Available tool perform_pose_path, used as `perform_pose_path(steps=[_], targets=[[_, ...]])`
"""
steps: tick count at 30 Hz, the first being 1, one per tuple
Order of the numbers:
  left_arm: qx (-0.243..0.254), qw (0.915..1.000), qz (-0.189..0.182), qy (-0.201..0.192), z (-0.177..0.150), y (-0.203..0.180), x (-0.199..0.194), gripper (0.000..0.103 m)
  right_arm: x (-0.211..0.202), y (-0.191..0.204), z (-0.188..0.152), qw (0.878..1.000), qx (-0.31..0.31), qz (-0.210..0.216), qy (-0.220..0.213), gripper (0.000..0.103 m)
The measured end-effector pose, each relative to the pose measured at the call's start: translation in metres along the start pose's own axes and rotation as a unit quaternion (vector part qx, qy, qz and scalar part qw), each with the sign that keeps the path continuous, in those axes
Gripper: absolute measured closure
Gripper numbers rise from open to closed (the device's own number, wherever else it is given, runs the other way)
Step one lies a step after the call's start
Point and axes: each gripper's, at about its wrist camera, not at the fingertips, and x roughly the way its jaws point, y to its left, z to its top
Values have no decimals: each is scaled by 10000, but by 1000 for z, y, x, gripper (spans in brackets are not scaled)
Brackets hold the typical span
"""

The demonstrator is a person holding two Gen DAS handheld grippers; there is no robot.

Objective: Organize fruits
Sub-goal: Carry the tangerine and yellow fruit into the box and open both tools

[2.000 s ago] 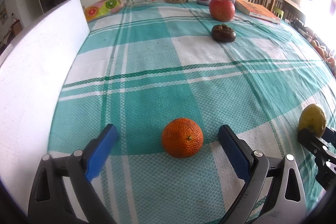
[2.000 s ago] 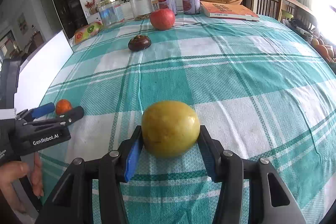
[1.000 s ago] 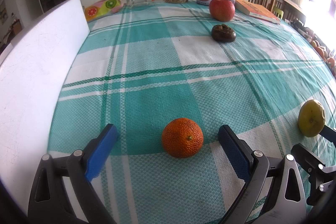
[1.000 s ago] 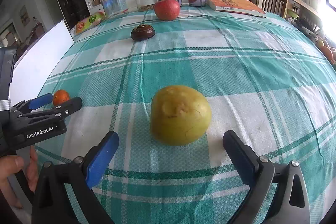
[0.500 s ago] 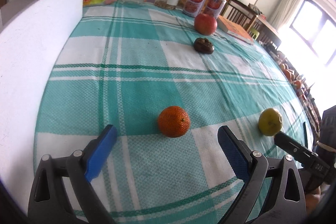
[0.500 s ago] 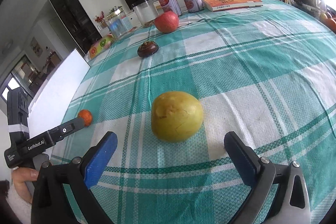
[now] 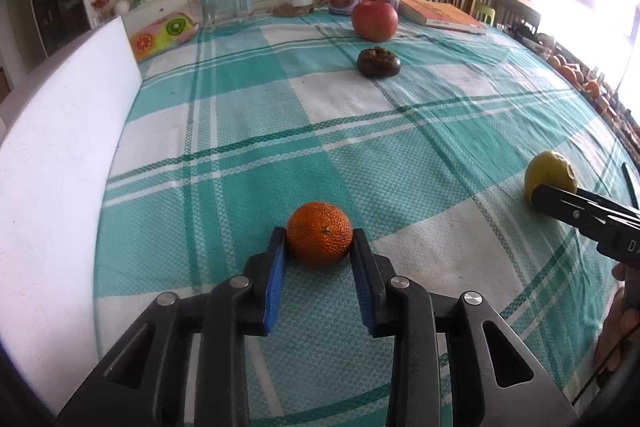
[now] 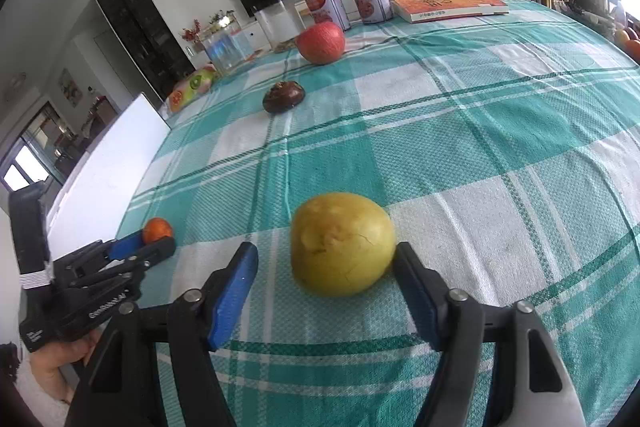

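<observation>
The left gripper [image 7: 319,247] pinches the orange [image 7: 319,235] on the checked tablecloth [image 7: 420,131]; the right gripper [image 8: 324,269] brackets the yellow fruit [image 8: 342,243] (one finger touching, the other apart).

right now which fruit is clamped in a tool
The small orange, pinched between both pads of the left tool. The yellow fruit only touches one pad of the right tool; apple sits free.
</observation>
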Motion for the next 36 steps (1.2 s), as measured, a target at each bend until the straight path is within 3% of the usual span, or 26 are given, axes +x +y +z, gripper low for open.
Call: perform_pose_path(steps=[3, 8, 11, 13, 16, 20, 24, 29, 31, 33, 35, 36], targets=[[-373, 9989, -292, -71, -2, 5, -18, 73, -5, -3, -1, 9997, 155, 211, 26, 52], [-847, 9890, -1210, -17, -20, 3, -73, 73, -28, 19, -11, 9972, 222, 714, -8, 52], [-1050, 9781, -1797, -21, -31, 10, -123, 73, -43, 55, -12, 9929, 98, 1181, 39, 52], [-1032, 9779, -1797, -280, -33, 23, -163, 73, -52, 92, -9, 9887, -212, 1481, 88, 52], [-1078, 9832, -1253, -778, -34, 61, -214, 73, -63, 160, -4, 9770, -730, 2000, 138, 52], [-1618, 9821, -230, -940, -49, 138, -234, 73, -68, 258, -12, 9534, -1527, 2577, 354, 52], [-2330, 9675, 723, -667, -84, 209, -224, 73, -54, 343, -46, 9280, -2431, 2719, 763, 52], [-2611, 9541, 1402, -420, -108, 247, -211, 71, -24, 396, -86, 9120, -3134, 2432, 1048, 52], [-2730, 9483, 1574, -382, -112, 253, -207, 61, -15, 406, -92, 9105, -3318, 2232, 1054, 51], [-2814, 9435, 1704, -402, -113, 252, -205, 23, -11, 408, -92, 9119, -3360, 2126, 1017, 50], [-2867, 9381, 1855, -577, -112, 248, -207, 12, -19, 398, -84, 9164, -3262, 2171, 821, 36], [-2855, 9379, 1859, -657, -112, 247, -211, 12, -25, 389, -76, 9206, -3186, 2167, 643, 24]])
